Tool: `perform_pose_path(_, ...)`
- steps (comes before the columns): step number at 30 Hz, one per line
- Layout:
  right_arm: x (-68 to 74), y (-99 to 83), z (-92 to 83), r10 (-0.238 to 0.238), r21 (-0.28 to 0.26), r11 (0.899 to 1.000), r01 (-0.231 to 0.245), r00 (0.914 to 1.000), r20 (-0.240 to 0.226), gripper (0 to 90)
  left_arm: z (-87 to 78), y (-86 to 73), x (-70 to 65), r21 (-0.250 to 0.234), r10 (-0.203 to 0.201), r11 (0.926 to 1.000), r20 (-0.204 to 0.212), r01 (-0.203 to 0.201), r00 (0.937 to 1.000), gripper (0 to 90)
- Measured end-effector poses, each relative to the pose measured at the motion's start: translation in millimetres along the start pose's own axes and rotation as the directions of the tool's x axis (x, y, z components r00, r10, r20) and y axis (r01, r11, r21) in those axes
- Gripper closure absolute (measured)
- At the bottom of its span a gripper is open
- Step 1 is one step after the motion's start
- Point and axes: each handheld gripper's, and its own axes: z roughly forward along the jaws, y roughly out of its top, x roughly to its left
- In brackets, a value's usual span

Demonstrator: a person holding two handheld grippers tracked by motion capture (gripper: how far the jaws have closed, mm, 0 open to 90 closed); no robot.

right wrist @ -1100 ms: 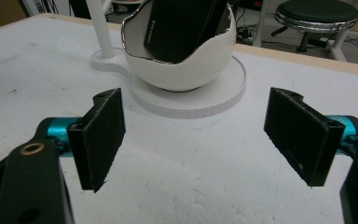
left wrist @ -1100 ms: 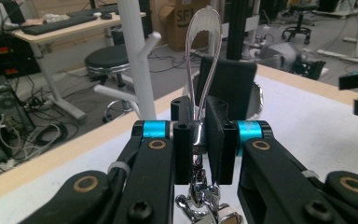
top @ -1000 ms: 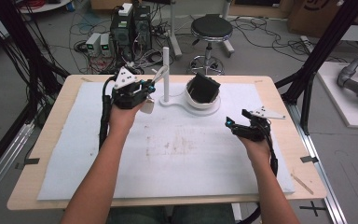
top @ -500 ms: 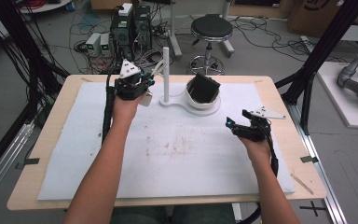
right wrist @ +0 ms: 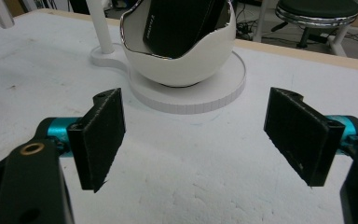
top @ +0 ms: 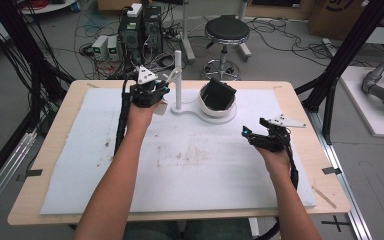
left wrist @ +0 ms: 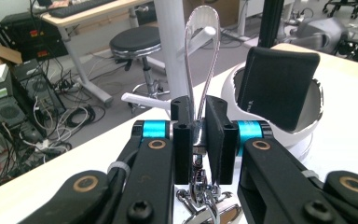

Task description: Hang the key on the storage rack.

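Note:
My left gripper (top: 164,89) is at the back left of the table, beside a white post (top: 178,75). It is shut on a thin metal wire loop (left wrist: 203,10) that rises between the jaws, and the loop's top reaches a peg (left wrist: 207,33) on the post. A metal clasp (left wrist: 199,196) hangs under the jaws. Right of the post, a white bowl (top: 220,112) holds a tilted black box (top: 218,94). My right gripper (top: 245,132) hovers open over the mat, in front of the bowl (right wrist: 182,65), with nothing between its pads.
A white foam mat (top: 190,160) covers most of the wooden table (top: 60,125). The bowl and post share one flat white base (right wrist: 200,95). Behind the table are a black stool (top: 226,30), computers (top: 140,27) and cables. Black frame struts (top: 340,55) stand at the right.
My left gripper has moved a little toward the back and right, closer to the post, still holding the wire loop. The right gripper has stayed in place.

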Motion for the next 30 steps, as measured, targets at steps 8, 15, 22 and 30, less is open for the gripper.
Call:
perform_pose_path(8,0.0,0.0,-0.1,0.004,0.001,1.000,-0.004,1.0000,0.000,20.8,2.3,-1.4,-0.2,0.010,-0.022,0.9997,0.000,0.022,0.9998,63.1)
perform_pose_path(15,2.0,0.5,-0.9,0.003,-0.002,1.000,-0.003,1.0000,-0.006,20.8,-8.1,-4.7,-0.9,-0.002,-0.054,0.9985,0.032,0.055,0.9980,50.2)
perform_pose_path(22,2.1,0.9,-1.7,0.005,-0.011,1.000,-0.005,1.0000,-0.005,20.8,-27.8,-10.7,-2.5,-0.002,-0.059,0.9982,0.083,0.059,0.9948,40.4)
perform_pose_path(30,2.6,1.5,-3.5,0.001,-0.015,1.000,-0.001,1.0000,-0.002,20.8,-54.9,-20.9,-0.5,-0.017,-0.045,0.9987,0.138,0.048,0.9894,29.8)
